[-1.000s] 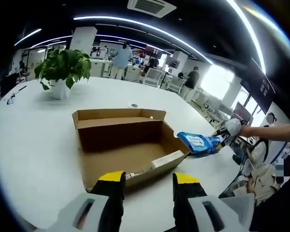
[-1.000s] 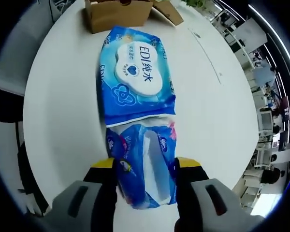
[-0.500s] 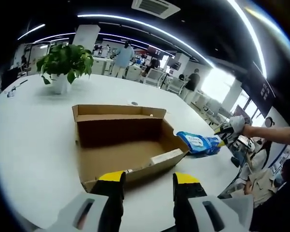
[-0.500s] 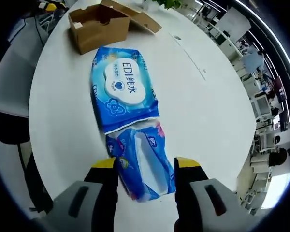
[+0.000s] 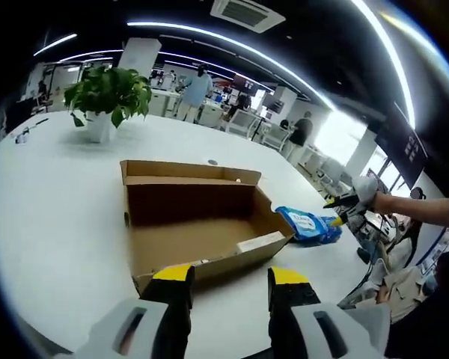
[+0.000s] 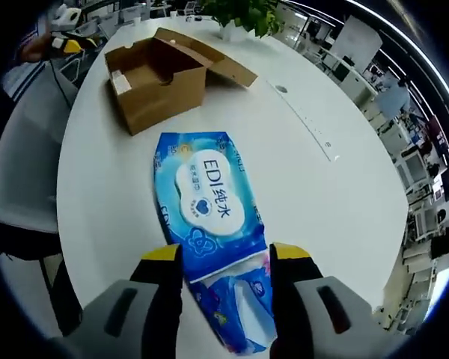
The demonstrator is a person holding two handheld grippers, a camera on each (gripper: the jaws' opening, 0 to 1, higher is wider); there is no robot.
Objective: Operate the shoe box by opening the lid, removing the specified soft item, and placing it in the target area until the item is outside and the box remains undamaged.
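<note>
Wipes pack (image 6: 209, 198) released, beyond raised right tongs (image 6: 227, 258)

"EDI纯水" on the blue wipes pack (image 6: 208, 200) (smaller print beneath unreadable)

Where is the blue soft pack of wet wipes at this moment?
The blue soft pack of wet wipes lies on the white table, outside the open brown cardboard box, just ahead of the right gripper.

Tissue pack (image 6: 236, 318) partly behind tool, box label (image 5: 260, 242) print unreadable
</note>
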